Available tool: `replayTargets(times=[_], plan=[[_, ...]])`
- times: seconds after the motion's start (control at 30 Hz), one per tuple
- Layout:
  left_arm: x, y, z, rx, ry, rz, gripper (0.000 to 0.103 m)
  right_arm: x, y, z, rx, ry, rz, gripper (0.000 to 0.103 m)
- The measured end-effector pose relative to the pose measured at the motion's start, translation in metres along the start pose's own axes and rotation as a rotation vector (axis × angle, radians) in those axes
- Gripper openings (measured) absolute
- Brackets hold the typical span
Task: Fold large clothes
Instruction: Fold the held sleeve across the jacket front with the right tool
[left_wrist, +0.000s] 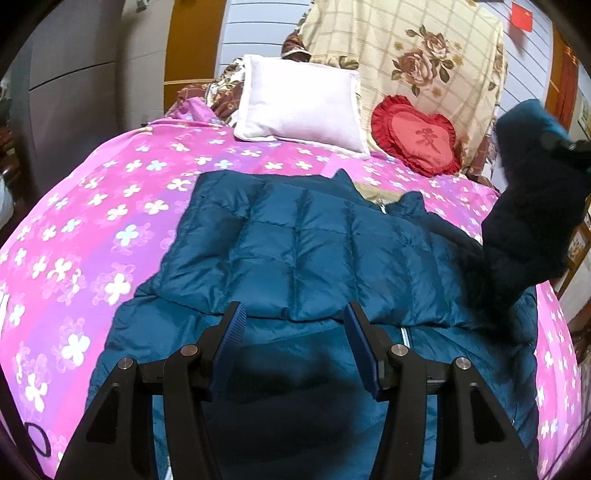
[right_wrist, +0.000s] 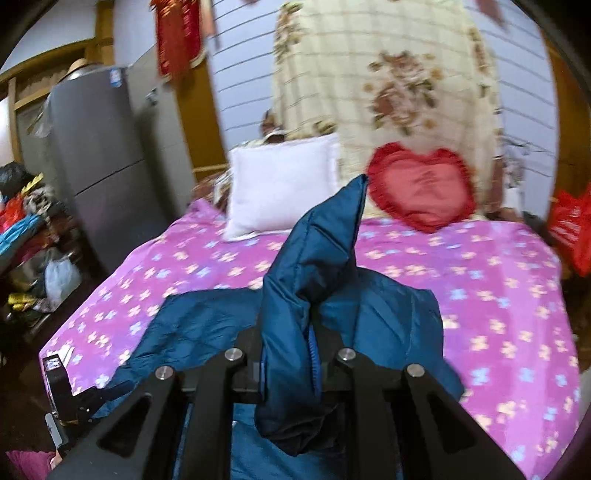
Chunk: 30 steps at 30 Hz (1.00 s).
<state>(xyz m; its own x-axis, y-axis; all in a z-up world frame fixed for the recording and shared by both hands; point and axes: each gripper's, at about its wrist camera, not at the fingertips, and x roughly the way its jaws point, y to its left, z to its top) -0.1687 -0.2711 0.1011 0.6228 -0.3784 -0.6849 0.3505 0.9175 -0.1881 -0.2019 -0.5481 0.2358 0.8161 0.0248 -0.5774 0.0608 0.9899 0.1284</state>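
The quilted teal down jacket (left_wrist: 303, 251) is spread at frame centre on the pink flowered bedsheet (left_wrist: 74, 229). Its sleeve is clamped by the right gripper (right_wrist: 291, 369), raised for folding inward; the left gripper (left_wrist: 295, 325) is held released above.

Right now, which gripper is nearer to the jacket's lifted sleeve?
Right. The right gripper is clamped on the lifted sleeve of the blue down jacket. The left gripper hovers open over the jacket's lower body, well away from that sleeve.

Jacket (left_wrist: 295, 251) lies on the bed (left_wrist: 92, 229); pillow (left_wrist: 299, 107) behind it, heart cushion (left_wrist: 415, 134) to the pillow's right
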Motion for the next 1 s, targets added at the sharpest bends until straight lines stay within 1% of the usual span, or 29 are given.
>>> replayTargets(times=[0.1, 0.17, 0.37, 0.47, 0.6, 0.63, 0.67, 0.7, 0.73, 0.77, 0.83, 0.9, 0.93, 0.97, 1.0], plan=[[0.003, 0.009, 0.003, -0.028, 0.008, -0.005, 0.037, 0.036, 0.026, -0.005, -0.033, 0.068, 0.047, 0.018], [0.006, 0.015, 0.005, -0.044, 0.012, -0.004, 0.037, 0.053, 0.037, -0.010, -0.039, 0.095, 0.085, 0.018], [0.012, 0.031, 0.006, -0.088, 0.022, 0.008, 0.037, 0.111, 0.067, -0.027, 0.008, 0.167, 0.204, 0.018], [0.015, 0.038, 0.007, -0.109, 0.024, 0.011, 0.037, 0.140, 0.085, -0.038, 0.018, 0.204, 0.243, 0.018], [0.019, 0.043, 0.009, -0.126, 0.033, 0.008, 0.037, 0.183, 0.106, -0.053, 0.035, 0.262, 0.273, 0.018], [0.020, 0.044, 0.009, -0.129, 0.033, 0.008, 0.037, 0.197, 0.108, -0.058, 0.063, 0.282, 0.285, 0.020], [0.020, 0.045, 0.009, -0.130, 0.034, 0.007, 0.037, 0.204, 0.108, -0.061, 0.085, 0.292, 0.287, 0.027], [0.021, 0.046, 0.010, -0.133, 0.036, 0.001, 0.037, 0.214, 0.106, -0.066, 0.125, 0.306, 0.300, 0.032], [0.021, 0.047, 0.010, -0.138, 0.038, -0.009, 0.037, 0.221, 0.104, -0.068, 0.157, 0.316, 0.315, 0.045], [0.021, 0.048, 0.011, -0.143, 0.038, -0.019, 0.037, 0.224, 0.103, -0.069, 0.186, 0.320, 0.328, 0.049], [0.020, 0.049, 0.011, -0.154, 0.031, -0.034, 0.037, 0.219, 0.102, -0.069, 0.192, 0.303, 0.343, 0.050], [0.018, 0.049, 0.011, -0.162, 0.019, -0.046, 0.037, 0.205, 0.103, -0.065, 0.161, 0.280, 0.343, 0.054], [0.018, 0.048, 0.011, -0.165, 0.018, -0.056, 0.037, 0.193, 0.101, -0.062, 0.148, 0.263, 0.341, 0.058], [0.019, 0.048, 0.011, -0.169, 0.020, -0.070, 0.037, 0.183, 0.098, -0.060, 0.141, 0.247, 0.337, 0.062], [0.019, 0.047, 0.011, -0.173, 0.024, -0.083, 0.037, 0.174, 0.093, -0.056, 0.136, 0.233, 0.331, 0.063]])
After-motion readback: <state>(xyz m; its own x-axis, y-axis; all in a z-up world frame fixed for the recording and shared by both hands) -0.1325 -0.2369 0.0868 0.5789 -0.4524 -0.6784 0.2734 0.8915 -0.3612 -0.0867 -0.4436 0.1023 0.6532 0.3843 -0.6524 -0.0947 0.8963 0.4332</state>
